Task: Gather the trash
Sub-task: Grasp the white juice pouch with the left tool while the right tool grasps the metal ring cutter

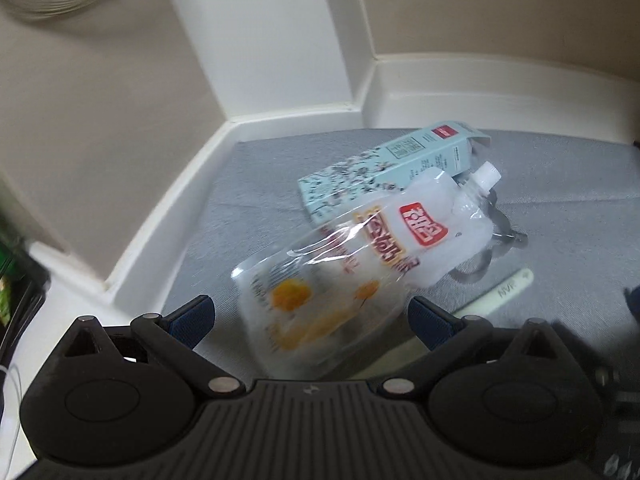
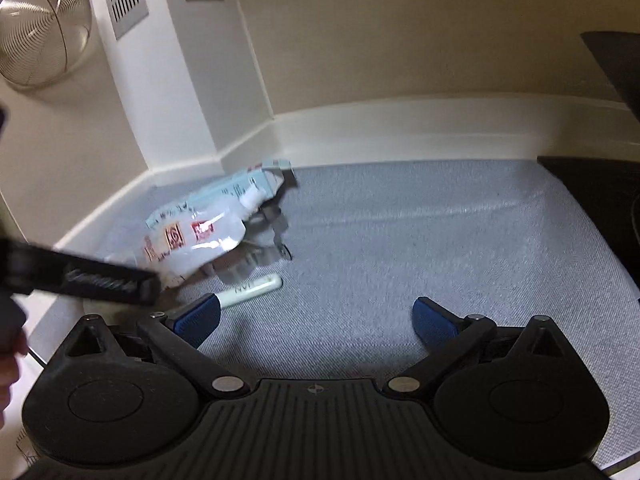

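Looking past our left claw (image 1: 310, 318), spread wide, we see the blurred pouch (image 1: 340, 268) between its fingers, perhaps unpinched, hiding the carton (image 1: 384, 168); our right claw (image 2: 316, 318) gapes empty.

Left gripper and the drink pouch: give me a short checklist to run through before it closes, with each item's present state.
1. Left gripper open: ok, jaws spread wide.
2. Pouch between the fingers: ok, its bottom end sits in the gap.
3. Pads touching the pouch: cannot tell, the picture is blurred.
4. Pouch free of the carton: not ok, its spout end overlaps the carton.
5. Pen out of the grasp: ok, it lies on the mat, outside the jaws.
6. Right gripper out of the way: ok, open over bare mat.
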